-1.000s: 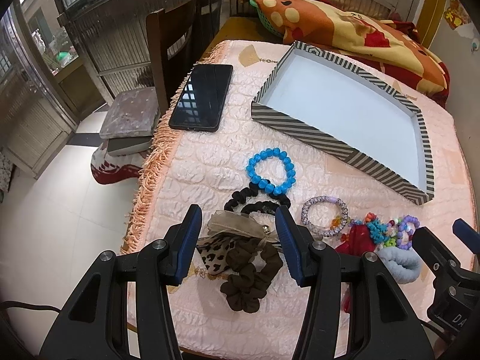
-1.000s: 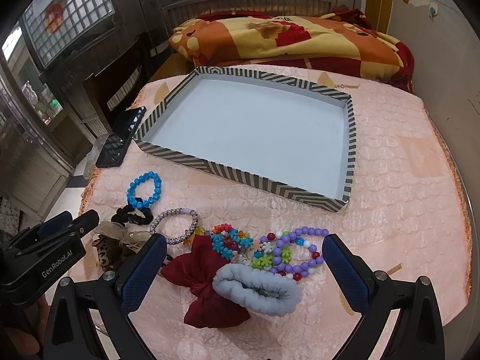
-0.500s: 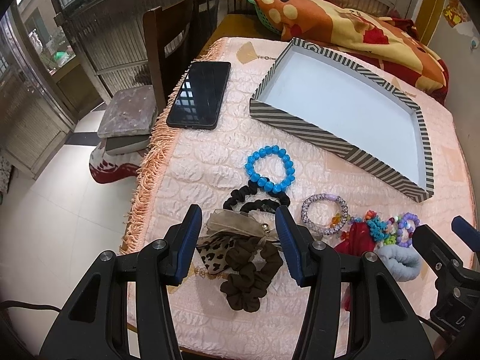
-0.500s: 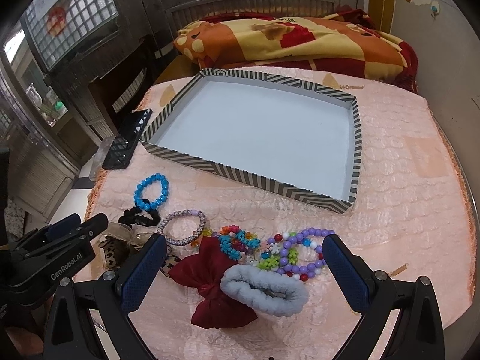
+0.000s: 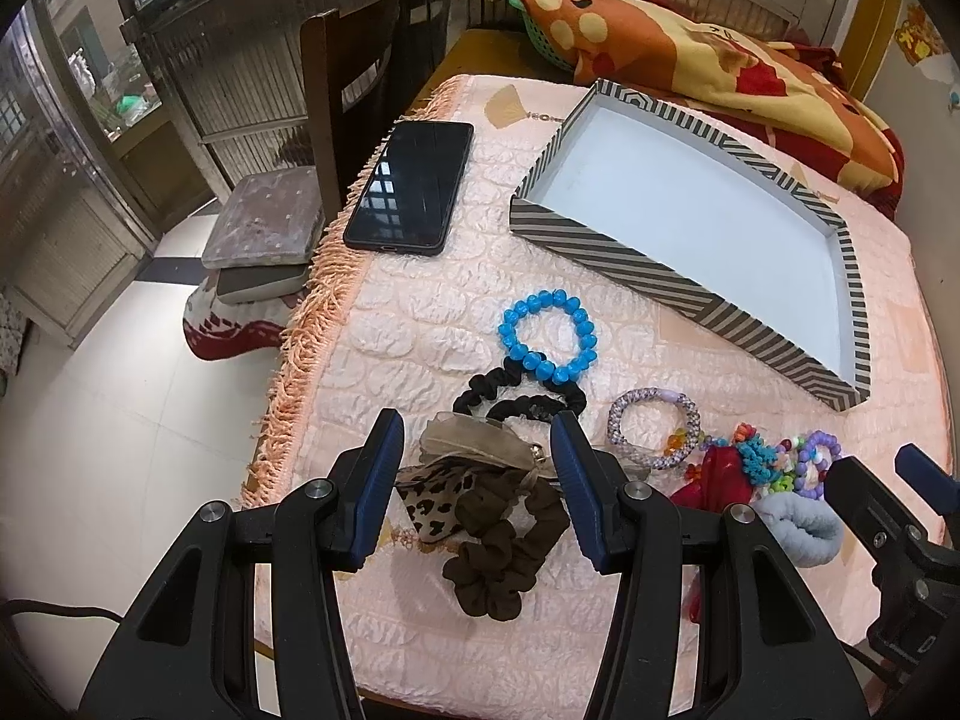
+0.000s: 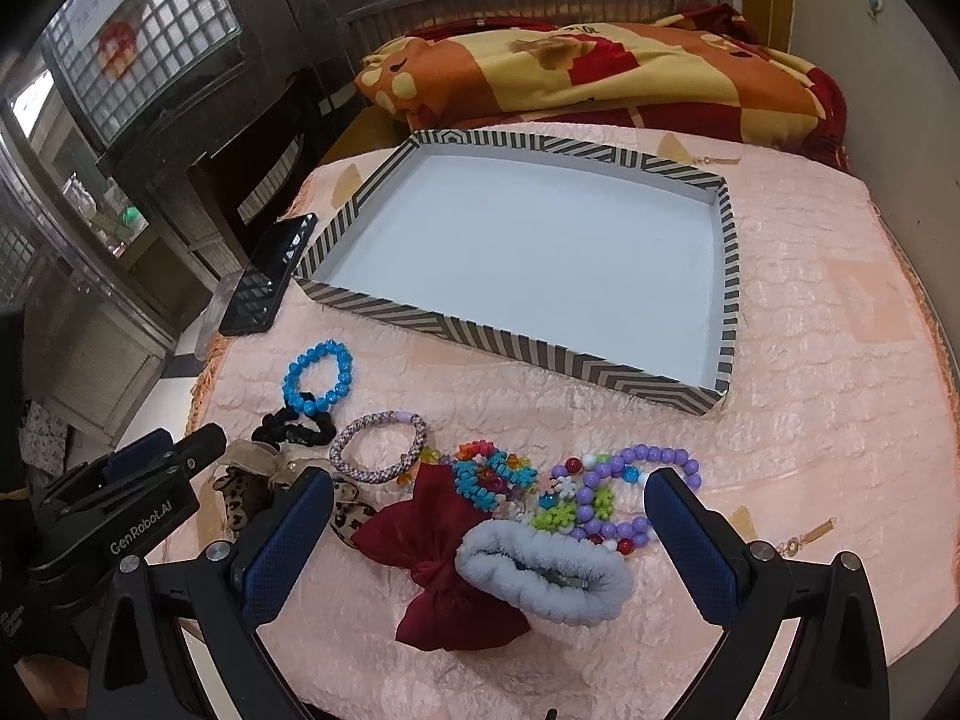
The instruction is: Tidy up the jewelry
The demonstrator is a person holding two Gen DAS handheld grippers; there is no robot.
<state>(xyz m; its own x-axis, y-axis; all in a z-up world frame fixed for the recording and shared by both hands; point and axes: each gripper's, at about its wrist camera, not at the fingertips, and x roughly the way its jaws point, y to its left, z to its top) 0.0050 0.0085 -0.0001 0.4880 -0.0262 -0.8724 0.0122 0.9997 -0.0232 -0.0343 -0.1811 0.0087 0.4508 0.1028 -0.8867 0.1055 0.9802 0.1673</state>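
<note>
An empty striped tray (image 5: 666, 276) (image 6: 510, 336) lies at the back of the pink-covered table. In front of it lie a blue bead bracelet (image 5: 547, 337) (image 6: 318, 376), a black scrunchie (image 5: 516, 401), a purple woven bracelet (image 5: 654, 427) (image 6: 379, 447), a brown scrunchie with leopard bow (image 5: 486, 516), a red bow (image 6: 441, 558), a grey fluffy scrunchie (image 6: 543, 579) and colourful bead bracelets (image 6: 600, 498). My left gripper (image 5: 477, 480) is open over the brown scrunchie. My right gripper (image 6: 489, 537) is open wide over the grey scrunchie and red bow.
A black phone (image 5: 411, 186) (image 6: 270, 273) lies near the table's left fringed edge. A wooden chair (image 5: 354, 90) stands beyond it. An orange patterned blanket (image 6: 600, 78) lies behind the tray. Bare pink cloth (image 6: 840, 360) lies to the tray's right.
Both grippers have drawn back and risen slightly, so the table looks a little farther off. No object has moved, and both stay open.
</note>
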